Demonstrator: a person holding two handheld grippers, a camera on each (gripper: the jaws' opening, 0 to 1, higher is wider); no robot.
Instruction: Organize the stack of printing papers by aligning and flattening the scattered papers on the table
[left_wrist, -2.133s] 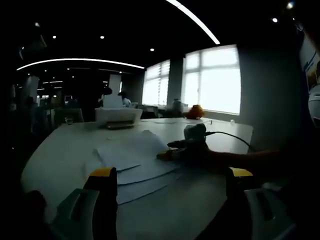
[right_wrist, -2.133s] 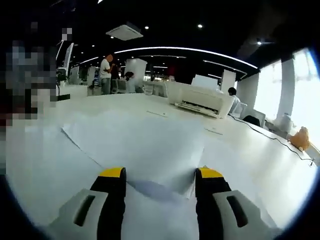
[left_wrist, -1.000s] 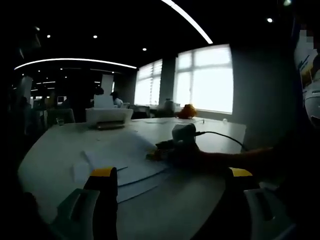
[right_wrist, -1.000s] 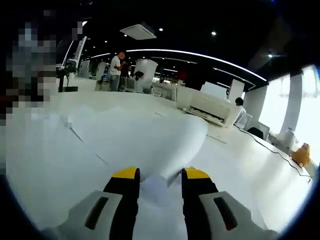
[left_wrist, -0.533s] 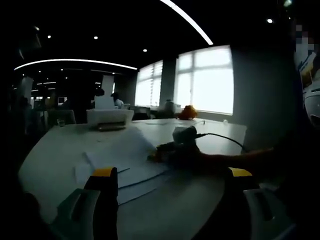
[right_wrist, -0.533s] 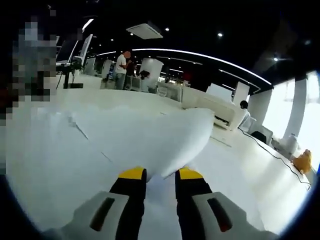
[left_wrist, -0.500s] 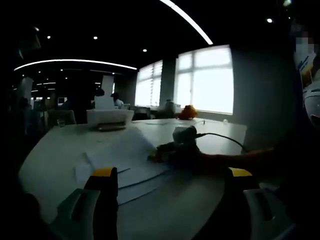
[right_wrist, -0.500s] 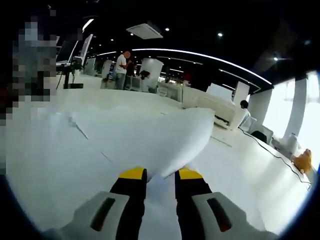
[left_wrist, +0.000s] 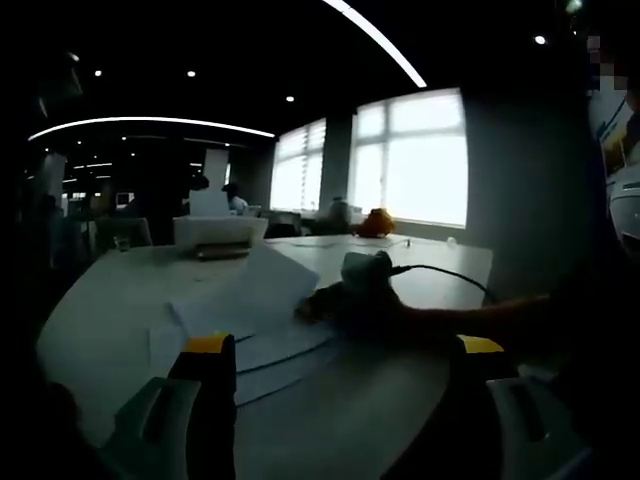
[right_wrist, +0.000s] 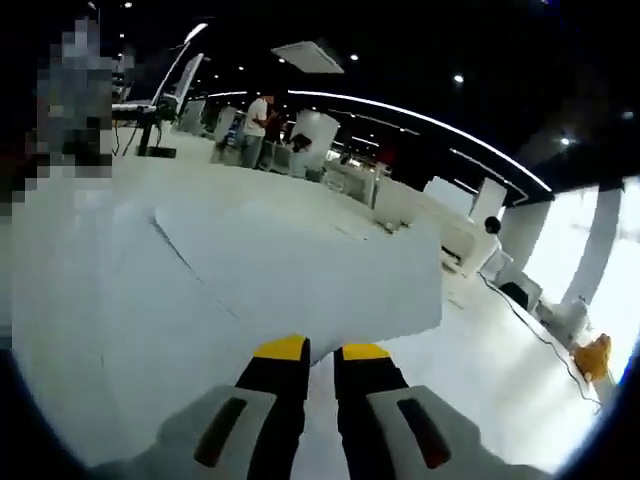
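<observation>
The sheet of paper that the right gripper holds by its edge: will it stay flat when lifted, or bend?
The sheet of paper will probably bend: it is thin and wide, and the right gripper pinches one edge only. It looks light, so it may drag or slide over the other papers on the table.

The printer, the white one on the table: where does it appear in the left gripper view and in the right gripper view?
Left gripper view: the printer stands at the far edge of the table, left of centre, beyond the papers.
Right gripper view: the printer sits right of centre, partly hidden behind the lifted paper that the right gripper grips.
Shared landmark: the orange toy near the windows.
</observation>
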